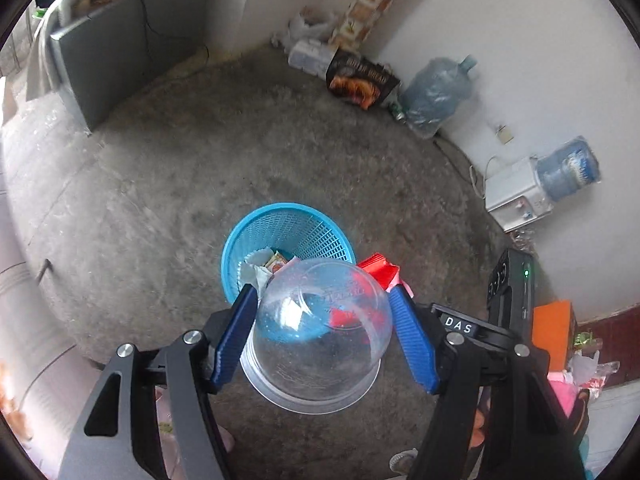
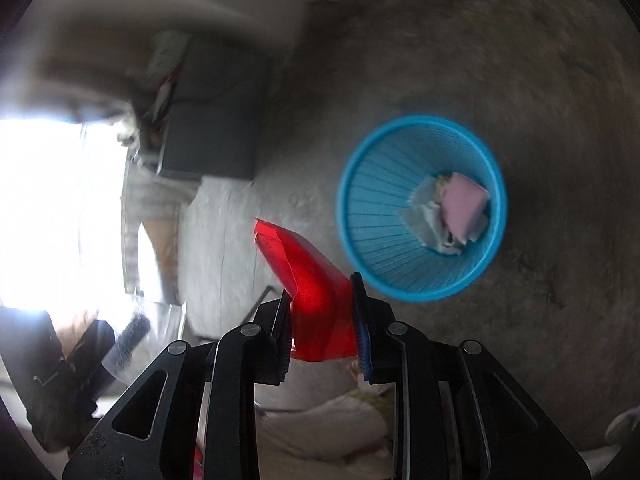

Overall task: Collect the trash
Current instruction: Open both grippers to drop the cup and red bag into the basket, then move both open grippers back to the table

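Note:
My left gripper (image 1: pixel 324 300) is shut on a clear plastic cup (image 1: pixel 320 332), held bottom-forward above the concrete floor, just short of a blue mesh trash basket (image 1: pixel 304 232). The basket holds crumpled paper and wrappers (image 1: pixel 266 266). My right gripper (image 2: pixel 320 292) is shut on a red carton (image 2: pixel 312 280), to the left of and near the same basket (image 2: pixel 372 208), which holds paper and a pink piece (image 2: pixel 464 208). The red carton (image 1: pixel 378 268) also shows in the left wrist view, past the cup.
A grey cabinet (image 1: pixel 108 64) stands at the left wall. Along the right wall lie a dark printed box (image 1: pixel 360 80), a water jug (image 1: pixel 436 96) and a white dispenser (image 1: pixel 516 196) with a bottle. Bags and an orange box (image 1: pixel 554 332) sit at the right.

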`<state>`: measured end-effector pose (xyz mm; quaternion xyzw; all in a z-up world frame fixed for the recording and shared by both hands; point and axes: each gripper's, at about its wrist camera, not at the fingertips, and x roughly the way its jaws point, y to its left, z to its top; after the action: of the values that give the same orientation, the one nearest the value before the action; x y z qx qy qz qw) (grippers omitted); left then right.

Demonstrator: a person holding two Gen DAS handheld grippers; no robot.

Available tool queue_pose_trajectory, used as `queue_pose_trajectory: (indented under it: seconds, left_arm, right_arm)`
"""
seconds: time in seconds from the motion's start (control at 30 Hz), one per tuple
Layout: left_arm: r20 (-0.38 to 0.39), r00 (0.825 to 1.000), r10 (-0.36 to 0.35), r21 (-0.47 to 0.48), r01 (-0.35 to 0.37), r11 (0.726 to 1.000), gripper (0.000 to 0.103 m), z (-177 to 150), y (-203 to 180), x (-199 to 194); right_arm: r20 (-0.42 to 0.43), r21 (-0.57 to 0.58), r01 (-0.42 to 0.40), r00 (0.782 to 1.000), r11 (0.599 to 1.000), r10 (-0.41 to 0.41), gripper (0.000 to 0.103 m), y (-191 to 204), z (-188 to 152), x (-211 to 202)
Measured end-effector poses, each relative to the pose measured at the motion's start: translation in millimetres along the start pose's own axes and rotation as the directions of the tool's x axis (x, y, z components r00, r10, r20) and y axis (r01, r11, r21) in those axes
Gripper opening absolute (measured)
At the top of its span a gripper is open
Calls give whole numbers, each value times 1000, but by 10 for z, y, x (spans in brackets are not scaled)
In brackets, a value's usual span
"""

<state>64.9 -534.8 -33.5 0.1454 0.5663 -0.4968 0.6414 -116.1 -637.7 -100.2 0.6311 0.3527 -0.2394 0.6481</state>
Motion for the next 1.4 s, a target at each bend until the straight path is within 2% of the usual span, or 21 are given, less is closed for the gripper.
queue_pose_trajectory:
  seconds: [0.03, 0.13, 0.27, 0.37, 0.5, 0.73, 0.9, 1.0, 1.13, 1.23, 1.4]
  left_arm:
    - [-18, 1000, 3, 0, -3, 1000, 67, 38, -5, 140]
    - [-80, 996, 33, -39, -36, 999, 77, 138, 41, 488]
    - [-98, 995, 29, -142, -43, 989, 81, 136, 222, 669]
    - [-109, 993, 44, -147, -60, 987, 81, 75, 308, 663]
    - [-80, 995, 61, -143, -72, 987, 81, 42, 390, 519]
    - [23, 999, 25, -147, -21, 989, 81, -54, 462, 42]
    - [99, 995, 7, -83, 2, 997, 87, -183, 446, -349]
    - [138, 990, 15, -40, -9, 999, 90, -299, 464, -604]
    - [226, 973, 47, 2, -48, 999, 94, -539, 522, -1016]
    - [282, 958, 50, 11, -56, 998, 97, -773, 598, -1336]
    - [361, 931, 55, -17, -52, 998, 97, -1181, 785, -1837]
  right_arm:
    - [1, 24, 7, 1000, 1000, -7, 35, -85, 53, 69]
    - [4, 100, 8, 1000, 995, -8, 50, -321, 162, 284]
    - [-21, 160, 33, 999, 987, -30, 53, -512, 205, 429]
    - [-34, 152, 38, 999, 988, -33, 56, -542, 174, 474]
    - [-41, 136, 47, 998, 990, -42, 59, -516, 172, 482]
    - [-29, 77, 32, 999, 997, -30, 71, -367, 218, 512]
    - [-27, 82, 28, 999, 996, -26, 72, -288, 195, 544]
    - [-24, 26, 33, 999, 999, -32, 72, -180, 95, 483]
    - [5, -82, 87, 996, 993, -87, 73, 17, -85, 317]
    - [68, -193, 170, 985, 966, -160, 76, 228, -260, 124]
    - [216, -396, 314, 945, 863, -245, 88, 726, -645, -168]
